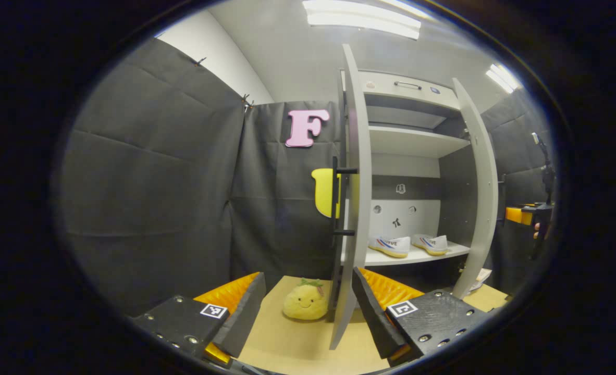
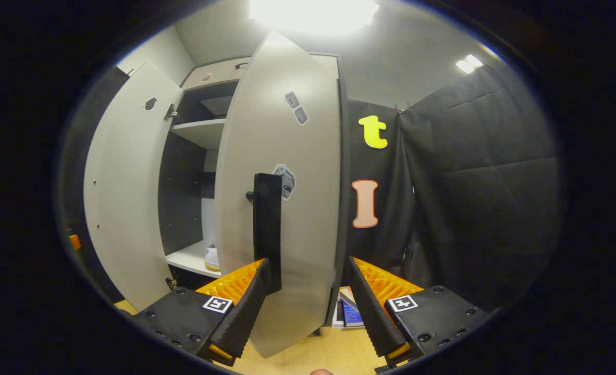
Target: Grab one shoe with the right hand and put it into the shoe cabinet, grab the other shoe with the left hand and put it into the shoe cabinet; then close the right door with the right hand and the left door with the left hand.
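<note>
In the left gripper view two shoes sit side by side on a shelf inside the cabinet, between the left door and the right door. A plush toy lies on the floor just left of the left door's foot. In the right gripper view, books lie on the floor behind the right door

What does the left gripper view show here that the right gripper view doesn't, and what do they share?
Left gripper view: both white shoes on the shelf, a yellow plush toy on the floor, the left door's handle.
Right gripper view: the right door's outer face with stickers and its handle, close ahead of the open right gripper.
Both: the cabinet with both doors open.
</note>
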`<state>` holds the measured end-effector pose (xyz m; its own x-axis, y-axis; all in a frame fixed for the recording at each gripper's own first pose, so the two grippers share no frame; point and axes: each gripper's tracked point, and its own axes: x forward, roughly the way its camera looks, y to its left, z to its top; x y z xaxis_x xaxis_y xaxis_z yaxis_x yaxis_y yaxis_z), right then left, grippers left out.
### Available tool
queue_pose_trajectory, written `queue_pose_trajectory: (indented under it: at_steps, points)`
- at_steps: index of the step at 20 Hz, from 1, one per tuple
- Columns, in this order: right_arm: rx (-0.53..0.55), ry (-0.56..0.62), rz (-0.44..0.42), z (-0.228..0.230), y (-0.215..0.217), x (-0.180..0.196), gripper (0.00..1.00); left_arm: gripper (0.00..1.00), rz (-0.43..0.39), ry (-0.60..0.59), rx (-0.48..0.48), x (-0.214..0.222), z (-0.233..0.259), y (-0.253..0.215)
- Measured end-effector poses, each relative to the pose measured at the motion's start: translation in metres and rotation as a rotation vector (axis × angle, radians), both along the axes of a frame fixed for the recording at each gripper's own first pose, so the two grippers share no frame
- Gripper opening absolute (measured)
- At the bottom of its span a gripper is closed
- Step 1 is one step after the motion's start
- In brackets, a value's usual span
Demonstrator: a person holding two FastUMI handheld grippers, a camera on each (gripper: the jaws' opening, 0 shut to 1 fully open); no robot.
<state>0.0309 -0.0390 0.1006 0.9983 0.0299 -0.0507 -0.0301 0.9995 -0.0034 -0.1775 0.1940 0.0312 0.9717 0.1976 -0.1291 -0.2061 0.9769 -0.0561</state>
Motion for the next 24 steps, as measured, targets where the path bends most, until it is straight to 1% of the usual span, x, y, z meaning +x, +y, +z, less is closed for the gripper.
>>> queue_pose_trajectory:
  at_steps: [1,2,5,8,10,13,17,20,24]
  points:
    - [-0.001,-0.018,0.013,0.005,0.006,-0.002,0.93,0.95,0.012,-0.001,0.004,0.002,0.0,0.007]
    - [-0.002,-0.034,0.024,0.009,0.01,-0.004,0.89,0.95,0.031,0.0,0.009,0.004,0.0,0.014]
    - [-0.002,-0.057,0.047,0.014,0.016,-0.013,0.97,0.95,0.089,-0.025,0.042,0.018,0.013,0.043]
    - [0.003,-0.05,0.041,0.008,0.011,-0.021,0.98,0.94,0.136,-0.05,0.058,0.041,0.024,0.068]
    - [0.009,-0.037,0.016,0.002,0.002,-0.026,0.96,0.95,0.141,-0.064,0.061,0.058,0.029,0.073]
    - [0.01,-0.015,-0.003,-0.007,-0.008,-0.034,0.98,0.95,0.13,-0.062,0.074,0.081,0.035,0.072]
    - [-0.004,0.011,-0.038,-0.019,-0.024,-0.039,0.98,0.95,0.067,-0.098,0.053,0.104,0.046,0.044]
    - [-0.004,0.029,-0.05,-0.027,-0.034,-0.04,0.98,0.94,0.084,-0.118,0.113,0.102,0.055,0.04]
    - [0.018,0.051,-0.054,-0.039,-0.043,-0.042,0.98,0.94,0.057,-0.107,0.031,0.103,0.05,0.028]
